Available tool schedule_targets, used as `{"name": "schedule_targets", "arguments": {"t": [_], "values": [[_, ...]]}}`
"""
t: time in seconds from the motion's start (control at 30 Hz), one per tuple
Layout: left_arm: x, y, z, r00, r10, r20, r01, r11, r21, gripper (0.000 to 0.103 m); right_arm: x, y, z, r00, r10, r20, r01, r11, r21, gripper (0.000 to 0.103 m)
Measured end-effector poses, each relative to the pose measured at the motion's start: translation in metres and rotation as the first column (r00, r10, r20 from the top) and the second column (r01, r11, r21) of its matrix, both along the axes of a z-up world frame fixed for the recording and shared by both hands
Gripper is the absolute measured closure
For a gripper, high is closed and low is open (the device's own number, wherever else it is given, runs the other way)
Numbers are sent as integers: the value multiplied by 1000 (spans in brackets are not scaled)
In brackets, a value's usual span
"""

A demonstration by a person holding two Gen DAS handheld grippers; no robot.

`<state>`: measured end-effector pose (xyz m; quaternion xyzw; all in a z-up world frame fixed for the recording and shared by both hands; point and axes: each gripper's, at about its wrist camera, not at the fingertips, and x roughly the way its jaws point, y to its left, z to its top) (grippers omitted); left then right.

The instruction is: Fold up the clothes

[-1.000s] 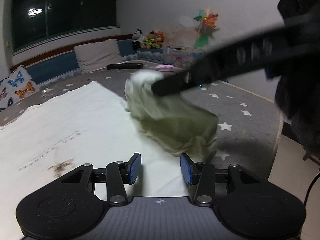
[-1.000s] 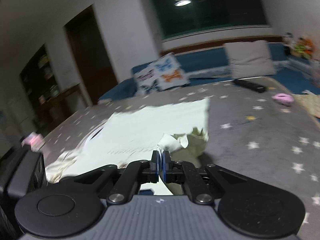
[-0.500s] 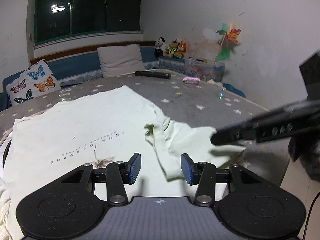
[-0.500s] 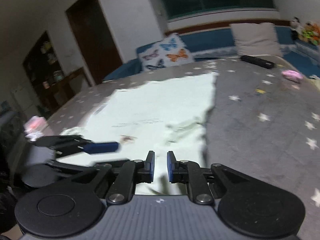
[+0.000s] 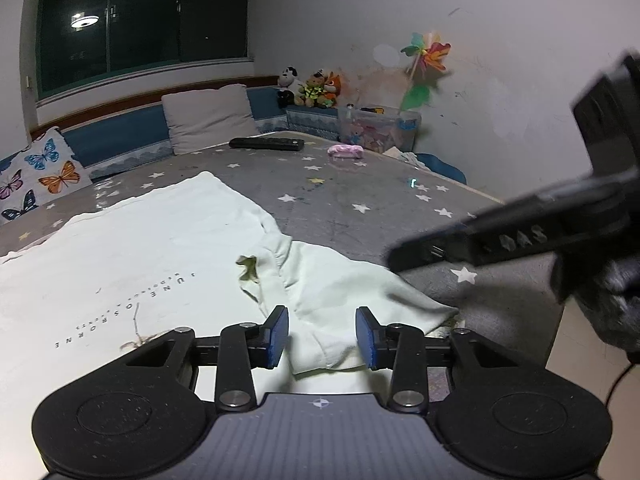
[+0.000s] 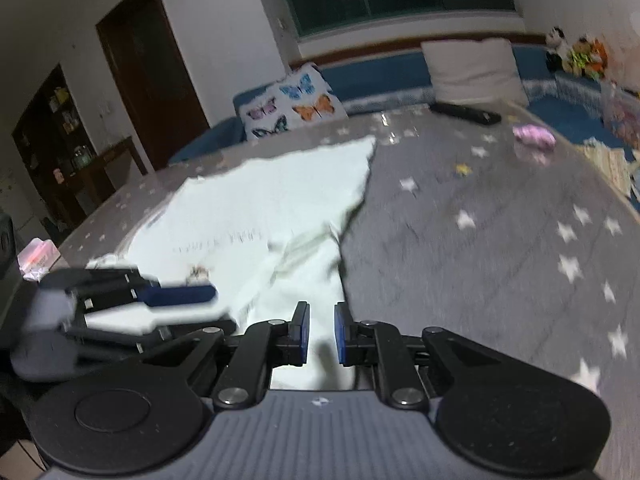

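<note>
The shirt (image 5: 152,256) lies flat on the starred bed (image 5: 360,200), one sleeve (image 5: 344,292) rumpled beside the near edge; it is thin, limp cloth, likely light and prone to sag, so take it at a hem or sleeve end. The left gripper (image 5: 322,336) is spread wide and empty above the sleeve, and the right gripper (image 6: 321,334) is parted narrowly, holding nothing. Bare bed to the right gives room; the bed edge is close.

At the far edge of the grey star-patterned bed cover (image 5: 360,204) we see a plain white pillow (image 5: 208,118), a butterfly-print cushion (image 5: 38,176) to its left, a black remote control (image 5: 267,143) and a small pink object (image 5: 346,151).
</note>
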<state>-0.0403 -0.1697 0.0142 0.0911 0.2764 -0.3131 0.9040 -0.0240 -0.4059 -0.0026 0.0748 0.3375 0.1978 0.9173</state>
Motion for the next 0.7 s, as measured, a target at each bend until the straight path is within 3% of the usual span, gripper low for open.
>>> {"name": "schedule_targets", "arguments": {"t": [0.17, 0.33, 0.57, 0.7], "values": [[2, -1, -8, 1000, 1, -22, -1, 1000, 12, 65, 19, 16, 1, 998, 50, 25, -49, 999, -21, 90], [4, 5, -15, 999, 5, -51, -5, 1000, 3, 65, 32, 19, -15, 999, 25, -48, -28, 997, -71, 90], [5, 8, -14, 998, 1, -62, -2, 1000, -17, 65, 53, 32, 2, 998, 52, 20, -50, 996, -79, 90], [3, 11, -15, 997, -5, -71, 3, 1000, -23, 65, 81, 47, -10, 999, 54, 10, -52, 991, -124, 90]]}}
